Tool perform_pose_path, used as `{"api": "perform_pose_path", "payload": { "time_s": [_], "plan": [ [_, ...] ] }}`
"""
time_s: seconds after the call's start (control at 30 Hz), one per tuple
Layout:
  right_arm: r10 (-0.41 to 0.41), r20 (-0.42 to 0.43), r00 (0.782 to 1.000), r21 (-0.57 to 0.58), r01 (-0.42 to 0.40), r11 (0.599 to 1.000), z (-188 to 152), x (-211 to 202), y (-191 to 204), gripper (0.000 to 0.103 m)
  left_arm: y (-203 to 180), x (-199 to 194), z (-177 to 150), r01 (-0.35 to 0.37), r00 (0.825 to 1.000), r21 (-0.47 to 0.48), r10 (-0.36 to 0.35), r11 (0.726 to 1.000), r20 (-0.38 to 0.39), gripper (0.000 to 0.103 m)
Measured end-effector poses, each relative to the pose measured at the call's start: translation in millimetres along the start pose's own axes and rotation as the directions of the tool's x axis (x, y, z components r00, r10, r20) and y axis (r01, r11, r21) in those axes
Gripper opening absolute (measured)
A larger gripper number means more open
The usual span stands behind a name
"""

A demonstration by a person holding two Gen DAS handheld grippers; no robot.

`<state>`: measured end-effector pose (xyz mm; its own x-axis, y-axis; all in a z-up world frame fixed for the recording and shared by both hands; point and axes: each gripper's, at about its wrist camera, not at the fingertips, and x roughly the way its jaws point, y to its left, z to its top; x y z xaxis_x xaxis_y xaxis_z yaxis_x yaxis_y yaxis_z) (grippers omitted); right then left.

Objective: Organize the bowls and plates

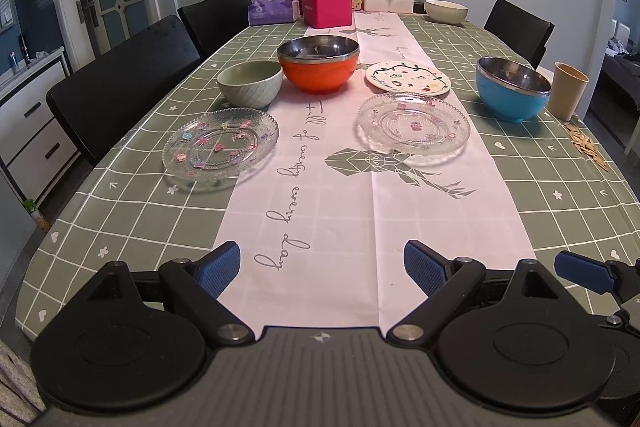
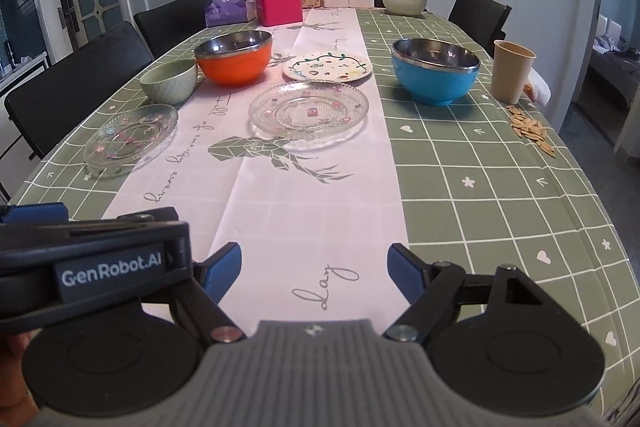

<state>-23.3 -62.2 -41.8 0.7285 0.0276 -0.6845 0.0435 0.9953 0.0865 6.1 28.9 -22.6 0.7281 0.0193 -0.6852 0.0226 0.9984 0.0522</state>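
Observation:
Two clear glass plates lie on the table, one at the left (image 1: 221, 143) (image 2: 131, 134) and one on the white runner (image 1: 413, 123) (image 2: 309, 110). Behind them sit a green bowl (image 1: 250, 83) (image 2: 169, 80), an orange steel-lined bowl (image 1: 319, 63) (image 2: 233, 57), a white painted plate (image 1: 408, 77) (image 2: 328, 67) and a blue steel-lined bowl (image 1: 513, 87) (image 2: 435, 69). A pale bowl (image 1: 446, 11) (image 2: 404, 3) sits at the far end. My left gripper (image 1: 322, 269) and right gripper (image 2: 314, 269) are both open and empty, side by side over the near table end.
A beige cup (image 1: 567, 91) (image 2: 512, 71) and scattered seeds (image 2: 530, 131) are at the right edge. A pink box (image 1: 327, 6), tissue box (image 1: 273, 9), bottles and jars stand at the far end. Black chairs (image 1: 120, 83) line the left side.

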Motion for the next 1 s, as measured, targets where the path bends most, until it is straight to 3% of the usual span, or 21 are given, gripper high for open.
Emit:
{"api": "perform_pose_path", "payload": {
  "time_s": [0.7, 1.0],
  "plan": [
    [-0.027, 0.028, 0.999, 0.008, 0.027, 1.0, 0, -5, 2, 0.079, -1, -8, 2, -0.005, 0.999, -0.004, 0.005, 1.0, 0.032, 0.103],
    [-0.024, 0.112, 0.993, 0.002, 0.024, 1.0, 13, -34, 1, 0.083, 1, -33, 17, 0.009, 0.995, -0.048, -0.004, 0.999, 0.095, 0.103]
  ]
}}
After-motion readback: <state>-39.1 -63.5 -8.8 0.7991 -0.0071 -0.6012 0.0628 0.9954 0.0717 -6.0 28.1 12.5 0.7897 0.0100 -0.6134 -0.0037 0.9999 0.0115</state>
